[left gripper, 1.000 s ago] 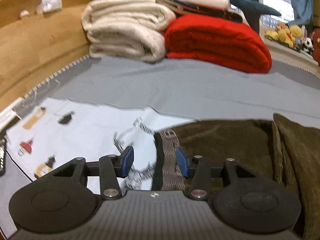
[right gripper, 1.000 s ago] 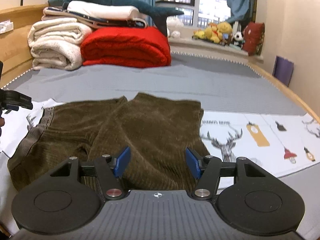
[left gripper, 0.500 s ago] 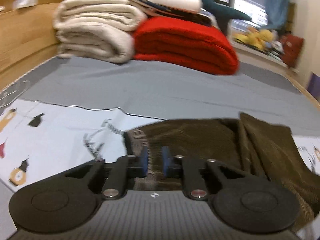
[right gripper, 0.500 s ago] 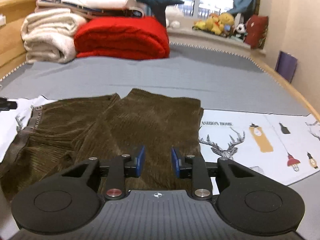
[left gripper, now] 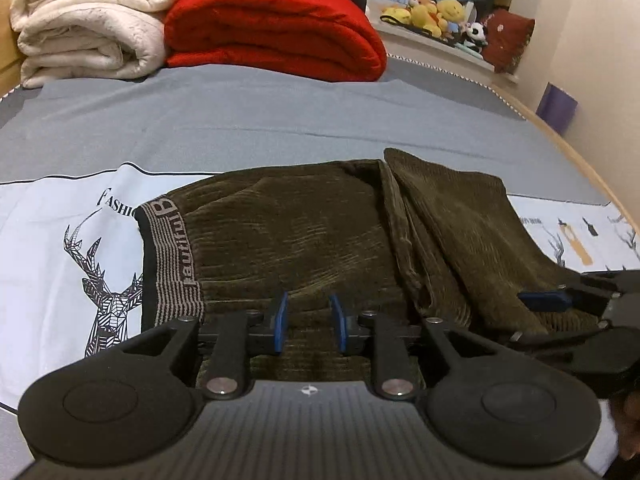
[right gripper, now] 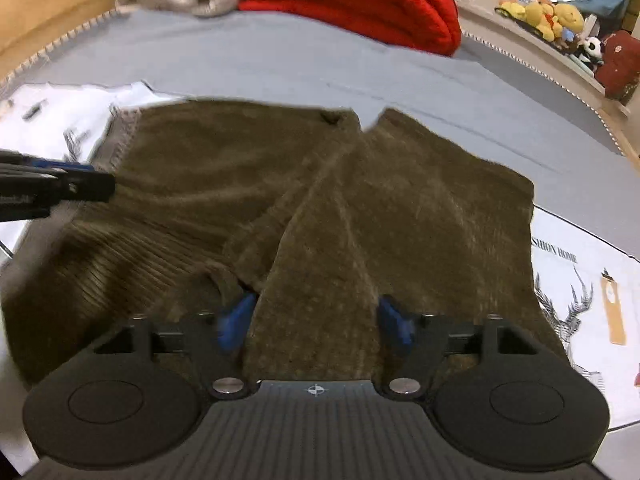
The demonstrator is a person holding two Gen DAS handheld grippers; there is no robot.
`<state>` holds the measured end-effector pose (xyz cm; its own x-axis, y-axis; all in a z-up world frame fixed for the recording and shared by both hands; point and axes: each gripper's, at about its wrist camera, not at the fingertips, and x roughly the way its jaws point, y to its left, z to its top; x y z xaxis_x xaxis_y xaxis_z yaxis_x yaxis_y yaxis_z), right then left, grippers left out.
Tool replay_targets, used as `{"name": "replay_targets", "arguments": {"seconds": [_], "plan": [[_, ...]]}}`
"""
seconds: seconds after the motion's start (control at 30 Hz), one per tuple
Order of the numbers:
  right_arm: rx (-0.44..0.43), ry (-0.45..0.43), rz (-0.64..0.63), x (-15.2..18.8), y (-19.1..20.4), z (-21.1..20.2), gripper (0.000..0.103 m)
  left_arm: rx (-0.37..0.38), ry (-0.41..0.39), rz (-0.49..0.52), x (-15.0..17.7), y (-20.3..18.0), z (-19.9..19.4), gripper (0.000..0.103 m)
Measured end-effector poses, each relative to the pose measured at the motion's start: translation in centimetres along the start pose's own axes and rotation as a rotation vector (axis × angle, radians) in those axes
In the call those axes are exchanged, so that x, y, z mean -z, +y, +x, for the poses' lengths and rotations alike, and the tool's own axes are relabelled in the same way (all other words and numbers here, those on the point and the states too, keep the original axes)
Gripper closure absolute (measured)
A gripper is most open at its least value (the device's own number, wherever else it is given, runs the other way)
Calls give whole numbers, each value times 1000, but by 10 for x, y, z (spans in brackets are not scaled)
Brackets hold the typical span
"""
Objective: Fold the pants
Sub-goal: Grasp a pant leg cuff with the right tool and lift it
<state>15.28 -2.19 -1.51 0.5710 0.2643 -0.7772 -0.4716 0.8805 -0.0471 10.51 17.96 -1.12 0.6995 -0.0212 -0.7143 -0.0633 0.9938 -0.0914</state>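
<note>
Left wrist view: the left gripper hangs low over the brown corduroy pants, its blue pads a narrow gap apart and opening. Pant fabric shows through the gap, but the pads do not press on it; nothing is pinched. The pants lie folded on a white printed cloth spread over the grey bed sheet. Their striped waistband sits at the left and carries woven lettering that reads "autiful B", the start cut off by a fold. On the cloth, beside a line-drawn deer head, the letters "FASHIO" run under the waistband. At the right edge the right gripper comes in side-on above the pant legs, so its gap cannot be judged here. At the head of the bed sit a red blanket, a cream blanket and plush toys.

Right wrist view, blurred: the right gripper has its pads standing wide and opening, straddling a ridge of the pants without clamping it. The left gripper reaches in from the left edge near the waistband end. On the cloth to the right, "SHION HOME" is legible above another deer
</note>
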Motion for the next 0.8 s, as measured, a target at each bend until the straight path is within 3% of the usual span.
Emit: {"name": "replay_targets", "arguments": {"seconds": [0.03, 0.1, 0.13, 0.27, 0.4, 0.5, 0.63, 0.7, 0.77, 0.8], "plan": [[-13, 5, -2, 0, -3, -2, 76, 0, 0, 1, 1, 1, -1, 77], [32, -16, -15, -2, -17, -14, 89, 3, 1, -5, 3, 3, -4, 77], [57, -44, -2, -3, -29, -26, 91, 5, 1, -10, 4, 5, -6, 77], [121, -150, 192, -5, -110, -85, 92, 10, 9, -15, 7, 9, -13, 77], [179, -209, 406, 24, -190, -134, 93, 51, 19, 39, 12, -2, -23, 77], [116, -137, 526, 68, -228, -141, 93, 109, 43, 75, 16, -15, -31, 77], [82, 22, 481, 117, -234, -125, 92, 91, 113, 125, 19, -37, -47, 77], [51, 54, 483, 131, -237, -118, 91, 54, 142, 150, 23, -46, -59, 76], [7, 61, 495, 141, -243, -114, 89, 60, 151, 127, 28, -48, -68, 67], [-10, 47, 498, 145, -245, -113, 80, 68, 154, 99, 31, -47, -70, 67]]}}
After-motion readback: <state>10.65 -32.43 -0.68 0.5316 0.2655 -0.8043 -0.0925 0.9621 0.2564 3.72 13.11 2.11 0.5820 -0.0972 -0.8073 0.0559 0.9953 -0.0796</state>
